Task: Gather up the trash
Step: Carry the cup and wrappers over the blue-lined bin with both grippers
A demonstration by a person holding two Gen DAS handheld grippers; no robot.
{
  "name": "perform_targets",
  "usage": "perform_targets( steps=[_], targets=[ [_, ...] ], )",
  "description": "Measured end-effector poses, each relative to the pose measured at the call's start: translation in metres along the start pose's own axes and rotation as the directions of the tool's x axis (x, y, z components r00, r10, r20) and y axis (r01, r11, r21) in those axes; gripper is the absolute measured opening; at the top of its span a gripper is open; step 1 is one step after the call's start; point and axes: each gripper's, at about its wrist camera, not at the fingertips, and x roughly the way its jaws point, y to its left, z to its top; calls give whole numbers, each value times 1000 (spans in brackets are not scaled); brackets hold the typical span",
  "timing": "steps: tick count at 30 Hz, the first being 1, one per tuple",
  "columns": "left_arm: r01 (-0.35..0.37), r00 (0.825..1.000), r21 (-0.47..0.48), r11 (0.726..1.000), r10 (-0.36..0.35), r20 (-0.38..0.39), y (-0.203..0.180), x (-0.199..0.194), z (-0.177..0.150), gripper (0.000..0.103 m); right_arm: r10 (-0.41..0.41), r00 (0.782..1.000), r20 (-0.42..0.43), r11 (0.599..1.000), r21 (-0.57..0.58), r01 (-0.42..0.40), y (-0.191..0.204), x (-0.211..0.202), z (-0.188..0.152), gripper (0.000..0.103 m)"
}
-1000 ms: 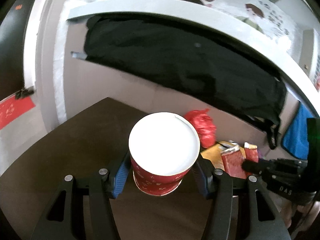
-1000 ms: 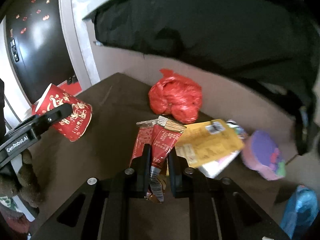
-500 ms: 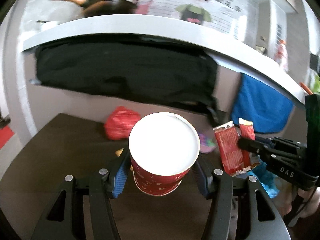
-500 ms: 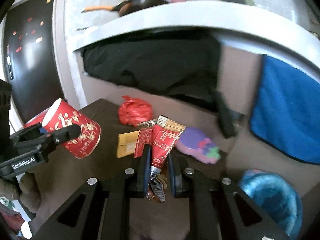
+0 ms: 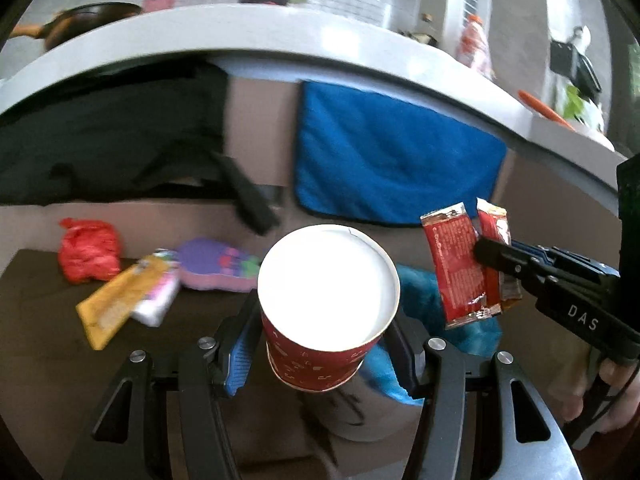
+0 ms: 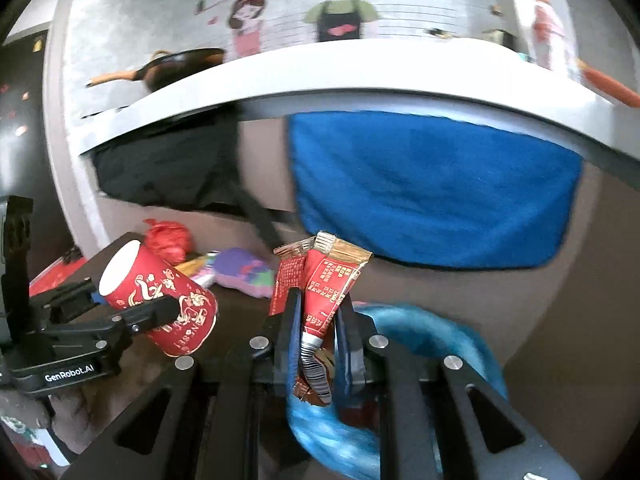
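My left gripper [image 5: 324, 344] is shut on a red paper cup [image 5: 328, 300] with a white inside, held tilted above the dark table [image 5: 40, 344]; the cup also shows in the right wrist view [image 6: 160, 304]. My right gripper [image 6: 316, 320] is shut on red snack wrappers [image 6: 320, 280], which also show in the left wrist view [image 5: 464, 260]. A bin lined with a blue bag [image 6: 420, 320] sits just below and beyond my right gripper, and shows behind the cup in the left wrist view [image 5: 432, 300].
On the table lie a crumpled red bag [image 5: 90, 248], a yellow packet [image 5: 120, 300], a white packet [image 5: 158, 300] and a purple pouch [image 5: 216, 264]. A black cloth [image 5: 100, 148] and a blue towel [image 5: 392, 168] hang from the white counter edge [image 5: 280, 40] behind.
Both grippers have swung to the right with their loads. The table trash has slid to the left of the views and the blue-lined bin has come under the grippers.
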Motion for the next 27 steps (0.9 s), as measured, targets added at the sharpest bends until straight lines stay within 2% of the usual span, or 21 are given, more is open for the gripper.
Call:
perform_targets(
  steps=[4, 11, 19, 27],
  targets=[
    [28, 999, 22, 999, -27, -39, -26, 21, -3, 58, -39, 999, -9, 999, 36, 39, -28, -2, -15, 14],
    [39, 996, 54, 998, -35, -85, -49, 48, -9, 58, -56, 998, -26, 993, 98, 59, -60, 7, -35, 14],
    [76, 990, 42, 996, -70, -123, -55, 75, -16, 58, -64, 996, -56, 990, 123, 71, -71, 24, -50, 14],
    [78, 985, 36, 996, -71, -159, -59, 101, -22, 58, -72, 994, -85, 987, 140, 83, -80, 36, -60, 14]
  ],
)
